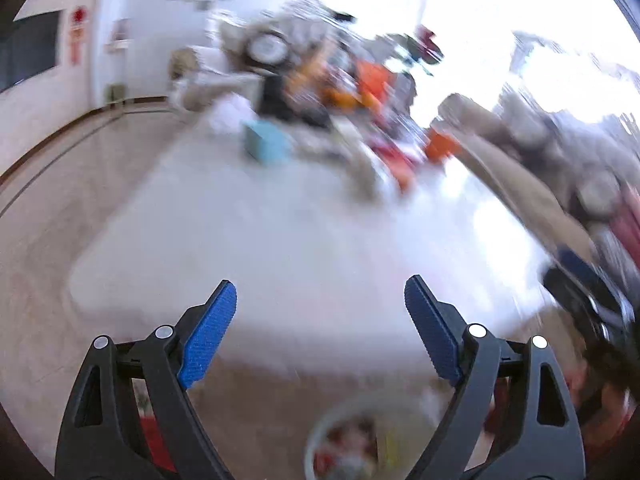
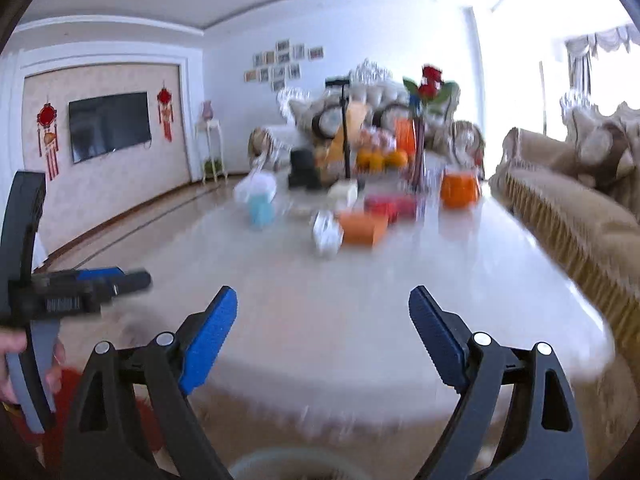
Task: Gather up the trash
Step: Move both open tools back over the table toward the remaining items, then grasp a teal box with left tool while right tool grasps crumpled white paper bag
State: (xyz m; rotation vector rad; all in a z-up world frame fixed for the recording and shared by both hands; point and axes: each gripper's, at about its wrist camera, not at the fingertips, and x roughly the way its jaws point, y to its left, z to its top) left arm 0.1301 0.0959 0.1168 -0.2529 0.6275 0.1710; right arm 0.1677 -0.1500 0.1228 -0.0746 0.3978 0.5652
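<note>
Right wrist view: right gripper (image 2: 323, 300) stands wide with nothing between the blue pads. Left gripper (image 1: 320, 296) is equally wide and empty in its own view; from the right it shows side-on at the frame's left edge, held by a hand (image 2: 12, 364).

Trash candidates sit mid-table (image 2: 500, 280), well apart from both grippers: a crumpled white wrapper (image 2: 327, 234) touching an orange box (image 2: 364, 229), and a clear plastic bag (image 2: 256, 188) above a blue box (image 2: 261, 210). A round bin rim (image 1: 340, 432) shows below the left gripper, contents blurred (probably the drop point).

My judgement on handling: the wrapper looks light, soft, crushable; I would pinch it across its bulk, coming from the side away from the box. The bag looks thin and slippery, so I would take a gathered fold near the top. The boxes look stiff; grip across the narrow faces. I cannot tell which boxes are trash.
</note>
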